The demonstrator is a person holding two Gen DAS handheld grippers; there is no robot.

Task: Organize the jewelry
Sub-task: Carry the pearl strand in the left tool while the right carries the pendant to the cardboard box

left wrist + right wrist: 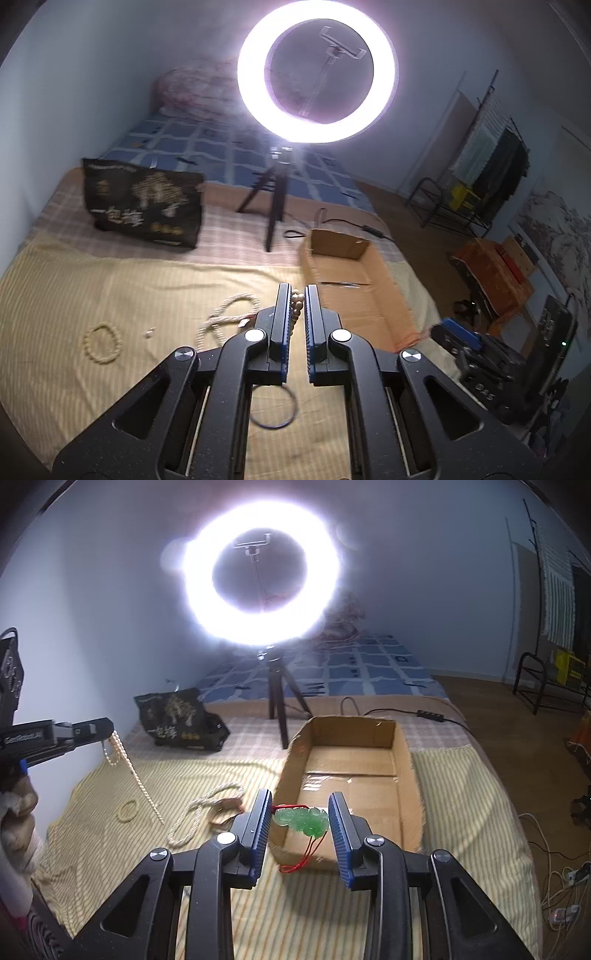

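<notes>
Green pendant [302, 819] lies on the box [406, 760] rim between the right gripper's [300, 825] wide jaws, while the left gripper [295, 306], clamped on a pearl strand [296, 310], likely must carry it boxward.

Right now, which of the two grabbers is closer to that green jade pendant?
The right gripper: the green pendant sits between its open fingers, at the cardboard box's near edge. The left gripper is off to the side, raised, clamping a pearl necklace.

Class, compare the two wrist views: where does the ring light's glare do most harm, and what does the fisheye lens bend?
Right wrist view: the ring light blooms widely, with flare spots beside it and haze over the wall. Left wrist view: the ring stays crisper, though glare veils its tripod top. Both views: dark corners; the cardboard box edges and the bed outline curve.
</notes>
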